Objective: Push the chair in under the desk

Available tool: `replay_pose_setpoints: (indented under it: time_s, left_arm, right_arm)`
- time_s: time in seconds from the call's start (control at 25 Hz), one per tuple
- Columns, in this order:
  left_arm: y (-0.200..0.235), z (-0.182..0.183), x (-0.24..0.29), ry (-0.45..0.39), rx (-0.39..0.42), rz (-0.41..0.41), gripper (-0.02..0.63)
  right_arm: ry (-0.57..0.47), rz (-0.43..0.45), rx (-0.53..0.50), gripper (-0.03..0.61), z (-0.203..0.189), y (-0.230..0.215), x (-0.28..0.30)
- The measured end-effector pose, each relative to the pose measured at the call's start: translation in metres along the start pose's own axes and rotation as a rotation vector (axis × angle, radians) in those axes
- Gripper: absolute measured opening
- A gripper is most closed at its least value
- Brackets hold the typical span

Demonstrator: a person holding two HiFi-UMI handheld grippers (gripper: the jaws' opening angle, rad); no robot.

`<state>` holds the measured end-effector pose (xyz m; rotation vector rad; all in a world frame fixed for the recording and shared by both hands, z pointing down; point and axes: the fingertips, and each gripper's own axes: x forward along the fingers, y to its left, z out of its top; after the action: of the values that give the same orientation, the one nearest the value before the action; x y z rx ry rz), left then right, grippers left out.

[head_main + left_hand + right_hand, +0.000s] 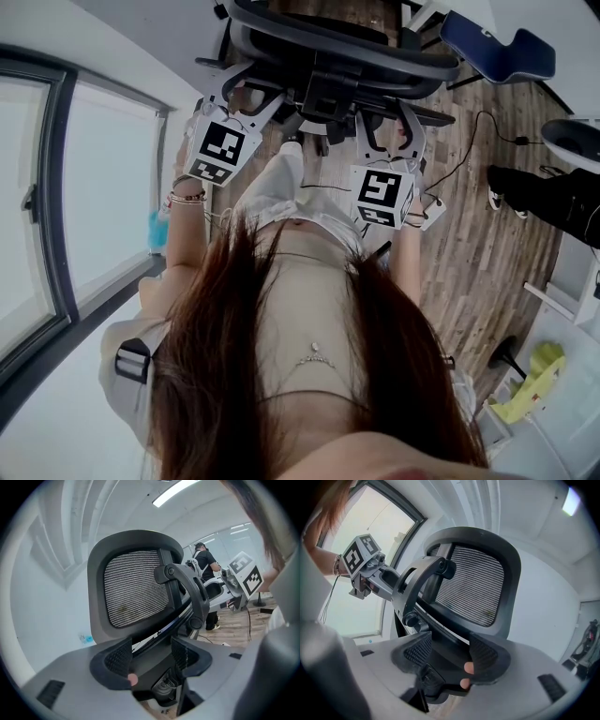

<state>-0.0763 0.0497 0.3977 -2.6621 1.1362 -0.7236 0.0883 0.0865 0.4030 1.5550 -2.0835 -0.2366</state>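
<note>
The black mesh office chair (337, 52) stands just ahead of me on the wood floor, its back toward me. My left gripper (234, 94) is at the left of the backrest's upper rim and my right gripper (386, 122) at the right. In the left gripper view the jaws of the left gripper (151, 656) hold a dark part of the chair's back frame, under the mesh headrest (136, 588). The right gripper (450, 656) is likewise shut on the frame below the headrest (473, 588). No desk shows clearly.
A big window (103, 187) runs along the left. At the right a person in black (553, 197) sits or stands by a white table; a blue chair (497, 47) is at the back right. A cable (469, 141) trails over the floor.
</note>
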Motion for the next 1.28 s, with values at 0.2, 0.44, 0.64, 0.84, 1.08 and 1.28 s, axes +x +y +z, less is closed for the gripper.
replay_pose_setpoints:
  time_s: [0.2, 0.44, 0.64, 0.84, 1.08, 1.28]
  left_arm:
    - [0.005, -0.001, 0.002, -0.006, -0.003, 0.005, 0.25]
    - [0.01, 0.0, 0.006, -0.009, -0.009, 0.005, 0.25]
    - [0.016, -0.001, 0.01, -0.014, -0.016, 0.01, 0.252]
    - [0.019, -0.001, 0.012, -0.017, -0.022, 0.01, 0.253]
    - [0.019, -0.001, 0.011, -0.018, -0.021, 0.007, 0.255]
    - [0.019, 0.0, 0.012, -0.024, -0.016, 0.003, 0.255]
  right_arm:
    - [0.007, -0.007, 0.001, 0.252, -0.001, -0.001, 0.004]
    - [0.022, -0.016, 0.003, 0.252, 0.0, -0.003, 0.008]
    - [0.007, -0.009, 0.002, 0.252, 0.003, -0.004, 0.016]
    - [-0.026, -0.002, -0.002, 0.253, 0.007, -0.003, 0.02]
    - [-0.03, -0.004, 0.0, 0.253, 0.007, -0.003, 0.019]
    - [-0.044, 0.001, -0.004, 0.255, 0.01, -0.003, 0.02]
